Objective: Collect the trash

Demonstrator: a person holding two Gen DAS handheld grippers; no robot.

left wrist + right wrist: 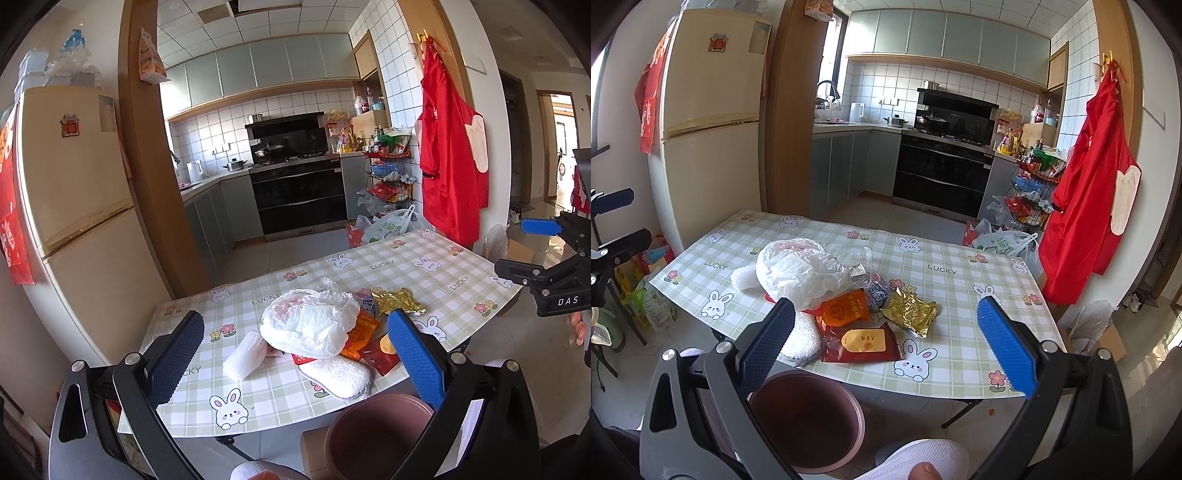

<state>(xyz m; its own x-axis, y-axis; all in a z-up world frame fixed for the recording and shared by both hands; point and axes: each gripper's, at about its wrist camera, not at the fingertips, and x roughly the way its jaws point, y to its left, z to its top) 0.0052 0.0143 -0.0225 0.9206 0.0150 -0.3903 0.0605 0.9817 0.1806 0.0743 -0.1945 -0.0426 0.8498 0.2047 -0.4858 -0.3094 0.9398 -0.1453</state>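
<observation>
A pile of trash lies on the checked table [406, 266] [960, 295]: a crumpled white plastic bag [310, 325] [798, 273], a white foam roll [245, 356], a white foam pad [338, 374], an orange packet [844, 312], a dark red packet [860, 345] and a gold foil wrapper [397, 301] [910, 310]. A brown bin [373, 439] [809, 417] stands below the table's near edge. My left gripper [295, 354] is open and empty, short of the pile. My right gripper [886, 332] is open and empty, just short of the packets; it also shows in the left wrist view [539, 251].
A cream fridge [74, 206] stands left of the table. A red apron [1086, 206] hangs on the wall at the right. A wire rack [1030, 192] and plastic bags [1008, 243] sit on the floor beyond the table's far right corner. The kitchen lies behind.
</observation>
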